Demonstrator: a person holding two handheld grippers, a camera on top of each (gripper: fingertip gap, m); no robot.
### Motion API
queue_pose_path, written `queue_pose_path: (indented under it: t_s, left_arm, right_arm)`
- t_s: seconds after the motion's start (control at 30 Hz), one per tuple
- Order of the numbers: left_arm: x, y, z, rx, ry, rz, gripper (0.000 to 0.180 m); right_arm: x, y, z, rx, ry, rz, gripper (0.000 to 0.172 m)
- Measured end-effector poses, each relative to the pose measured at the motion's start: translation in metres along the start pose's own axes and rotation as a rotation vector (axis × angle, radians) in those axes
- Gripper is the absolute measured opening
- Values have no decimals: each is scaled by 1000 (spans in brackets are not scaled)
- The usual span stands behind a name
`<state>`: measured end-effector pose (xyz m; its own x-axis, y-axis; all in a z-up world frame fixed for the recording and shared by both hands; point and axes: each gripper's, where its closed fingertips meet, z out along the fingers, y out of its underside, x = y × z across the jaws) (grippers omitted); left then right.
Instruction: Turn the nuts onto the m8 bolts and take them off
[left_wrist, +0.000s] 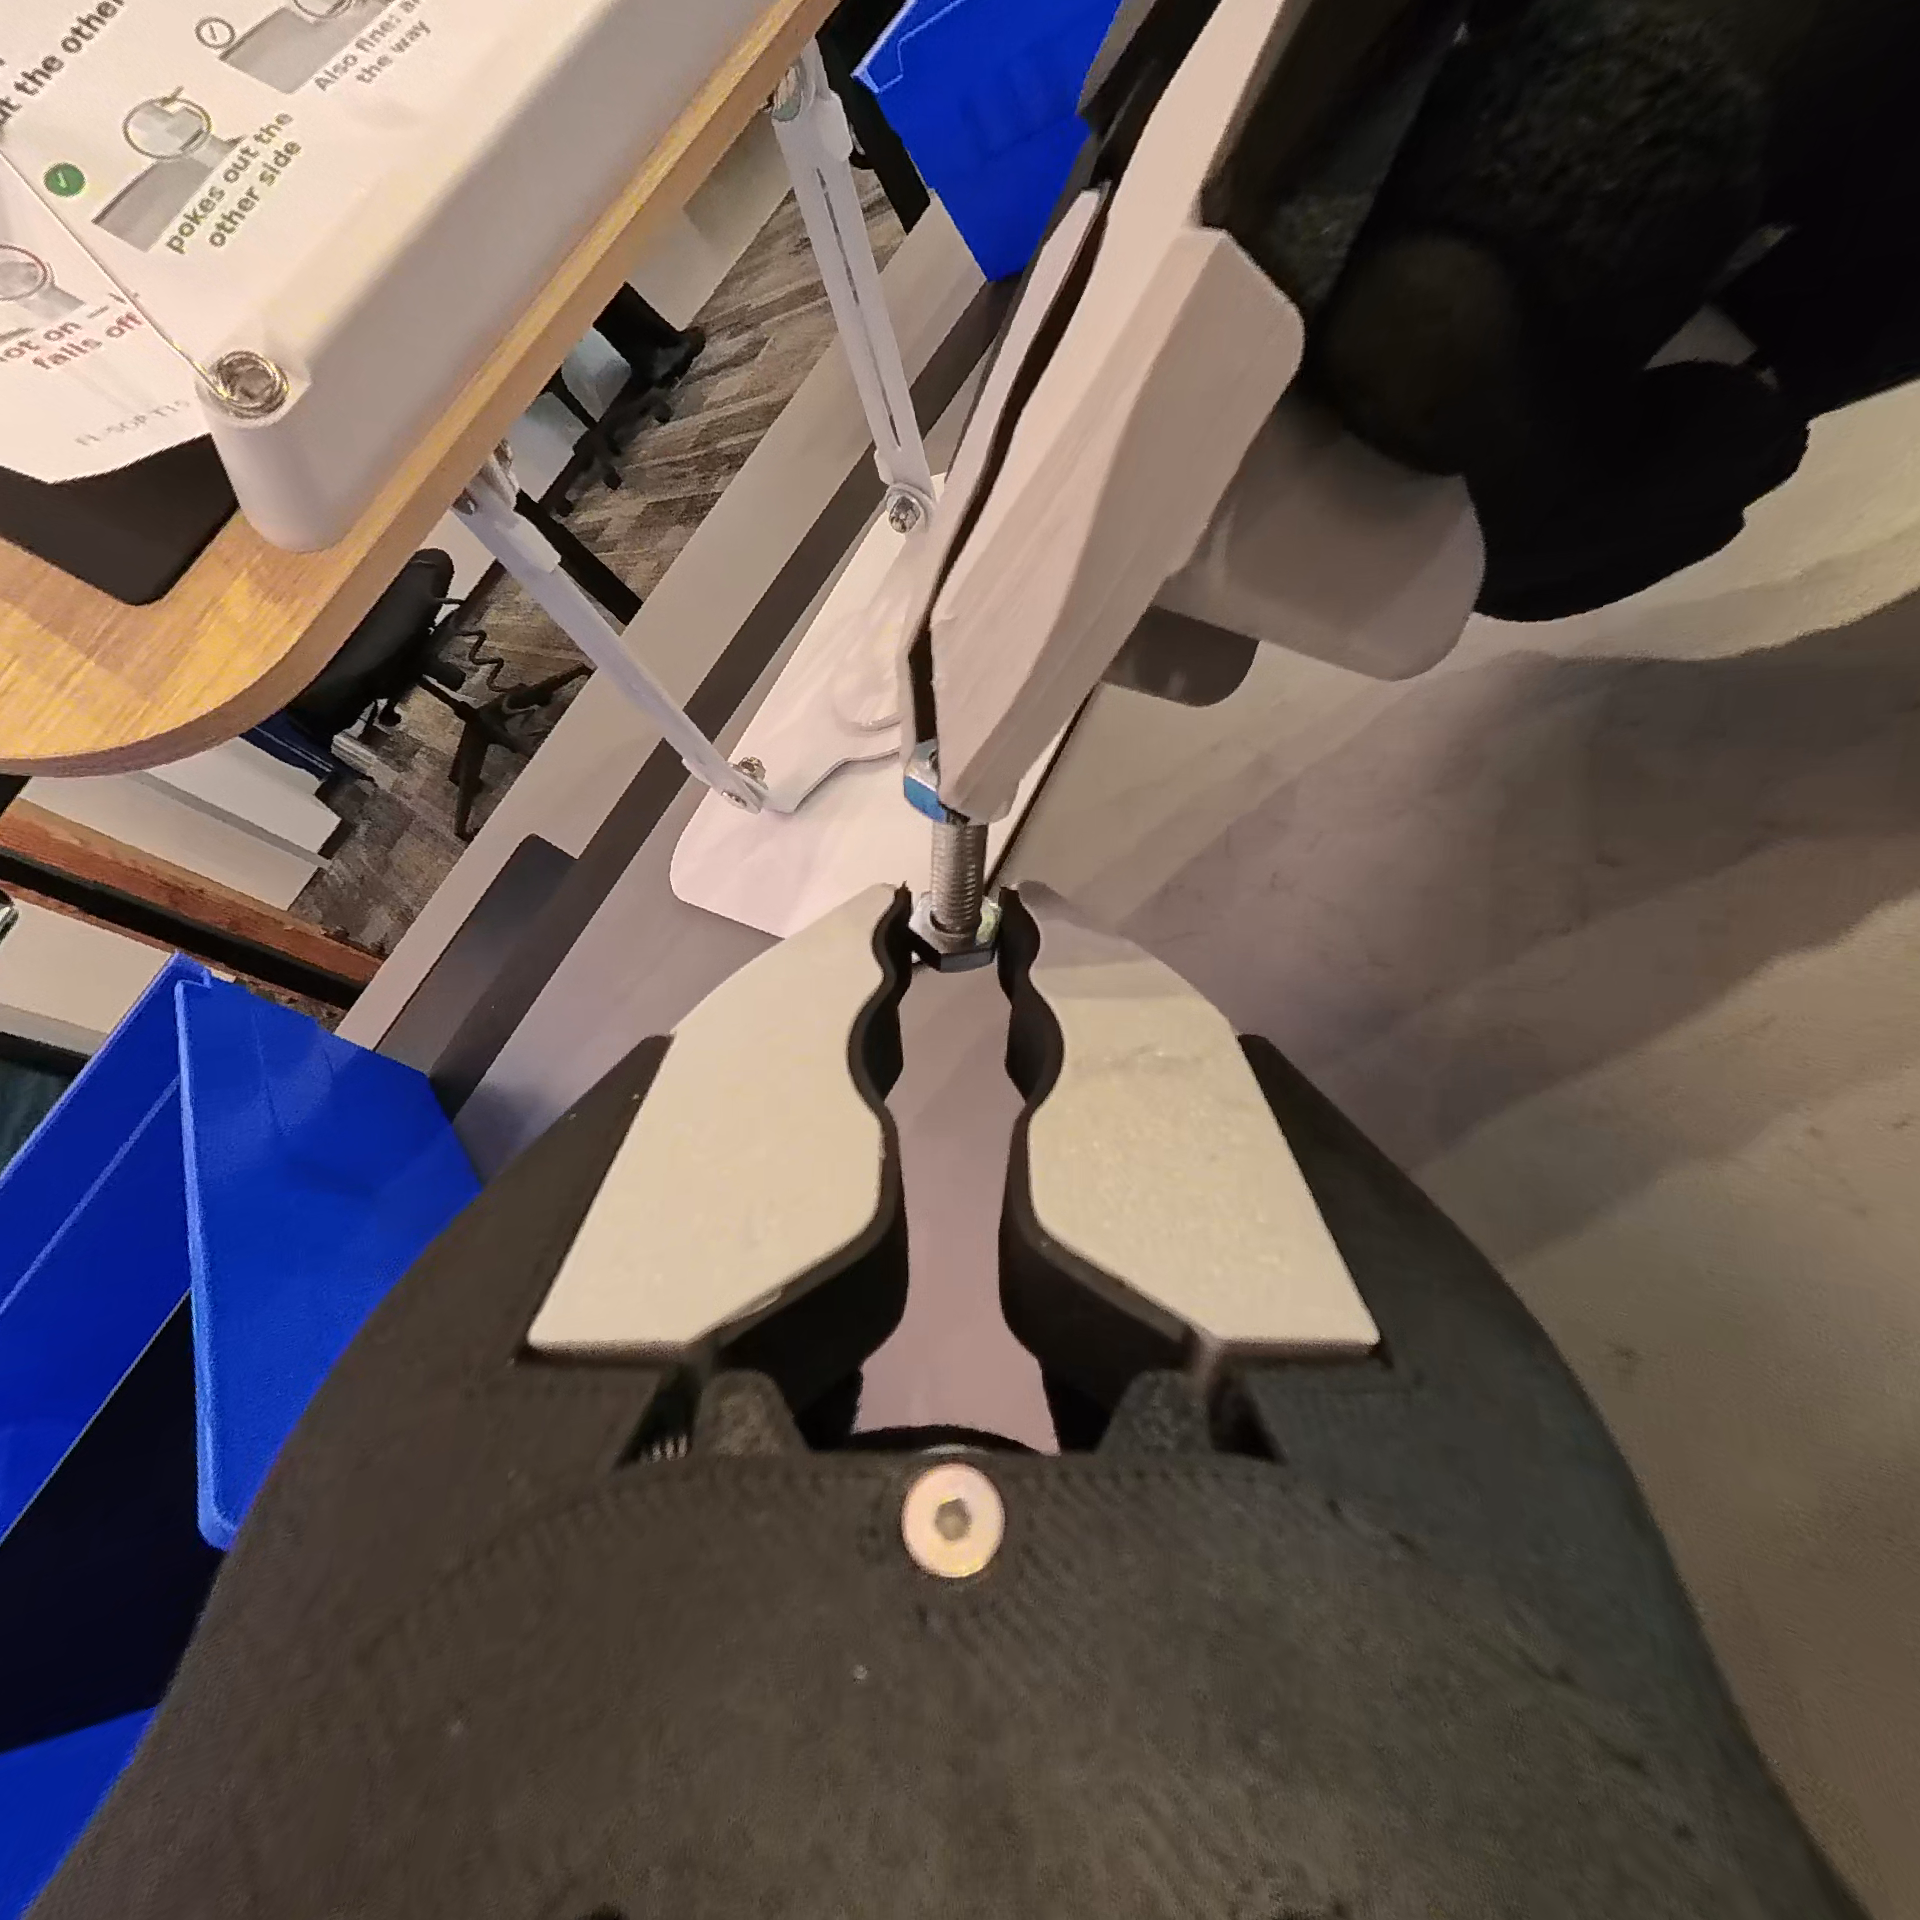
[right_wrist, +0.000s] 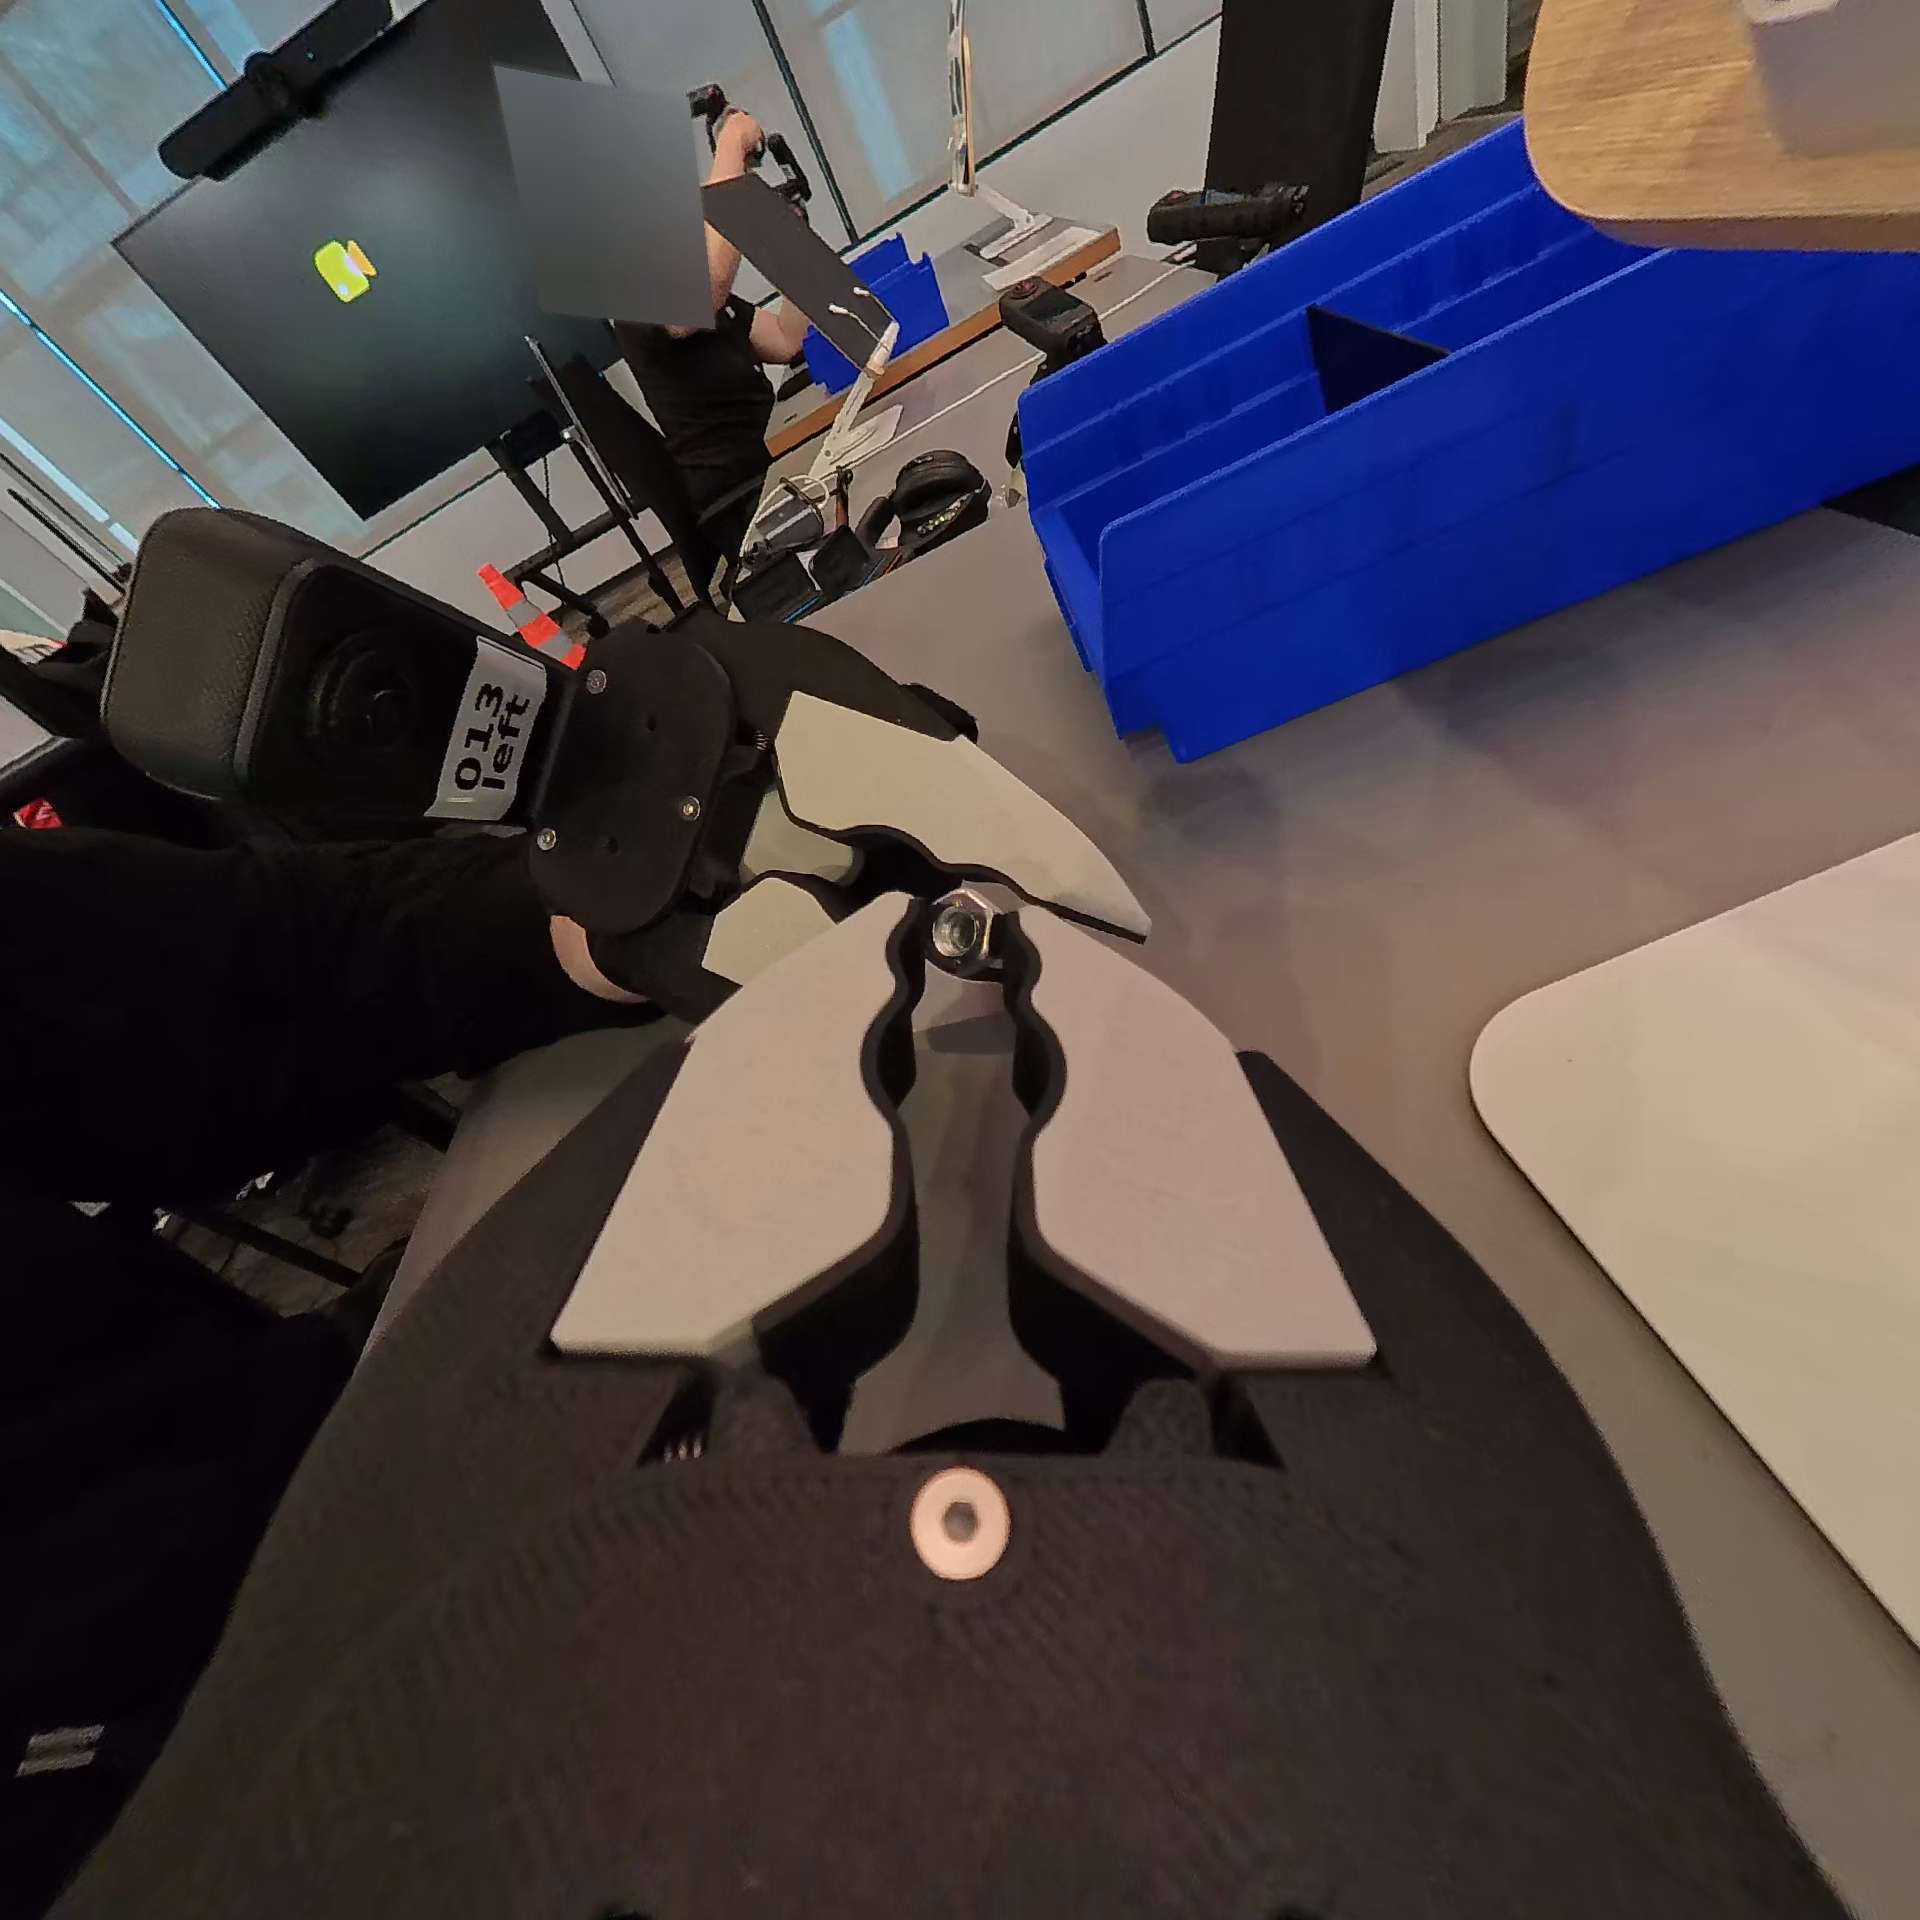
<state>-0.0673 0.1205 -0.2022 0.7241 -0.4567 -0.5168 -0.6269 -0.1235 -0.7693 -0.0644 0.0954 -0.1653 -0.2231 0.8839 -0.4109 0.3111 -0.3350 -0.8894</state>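
L hand-held gripper (left_wrist: 958, 935) clamps nut (left_wrist: 954, 940); R hand-held gripper (right_wrist: 961, 940) clamps bolt (left_wrist: 954, 868) head.

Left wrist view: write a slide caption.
Left claw grips a nut on a bolt held by the right claw.

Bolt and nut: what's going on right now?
Left gripper shut on nut. Right gripper shut on bolt head. Nut part-threaded. Nothing in the way.
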Motion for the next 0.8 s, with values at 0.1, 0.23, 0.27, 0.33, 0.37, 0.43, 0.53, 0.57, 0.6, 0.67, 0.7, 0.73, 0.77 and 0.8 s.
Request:
queue_pose_path:
  t_s: [0.1, 0.23, 0.27, 0.33, 0.37, 0.43, 0.53, 0.57, 0.6, 0.67, 0.7, 0.73, 0.77, 0.8]
  left_arm:
    - [0, 0, 0, 0, 1, -4, 15]
    - [-4, 1, -1, 7, -5, -26, 15]
    - [-6, 1, -1, 9, -10, -32, 15]
    - [-9, 0, -1, 14, -23, -38, 15]
    - [-11, 0, -1, 17, -25, -44, 15]
    - [-14, 1, 0, 23, -28, -52, 15]
    - [-17, 1, 2, 27, -32, -51, 15]
    - [-18, 1, 2, 30, -32, -50, 15]
    - [-19, 1, 3, 31, -35, -45, 15]
    - [-21, 3, 4, 11, -60, 13, 15]
    - [-22, 3, 5, 5, -68, 33, 15]
    - [-22, 3, 6, 9, -66, 34, 15]
    - [-22, 2, 6, 17, -61, 28, 15]
    - [-22, 1, 6, 24, -59, 25, 15]
  right_arm:
    - [1, 0, 0, -16, 4, -9, 13]
    - [1, -3, 3, -21, 1, -16, 13]
    - [1, -4, 4, -18, -3, -16, 14]
    - [2, -8, 5, -10, -12, -14, 13]
    - [3, -9, 6, -8, -15, -19, 13]
    - [6, -11, 7, -12, -16, -27, 13]
    - [8, -13, 9, -21, -24, -39, 13]
    - [8, -14, 9, -22, -24, -44, 13]
    - [9, -14, 9, -24, -25, -49, 13]
    - [11, -14, 9, -33, -26, -53, 13]
    - [12, -13, 9, -34, -29, -55, 13]
    - [13, -14, 8, -31, -34, -53, 13]
    - [13, -14, 7, -28, -42, -46, 13]
    - [12, -14, 7, -25, -52, -43, 13]
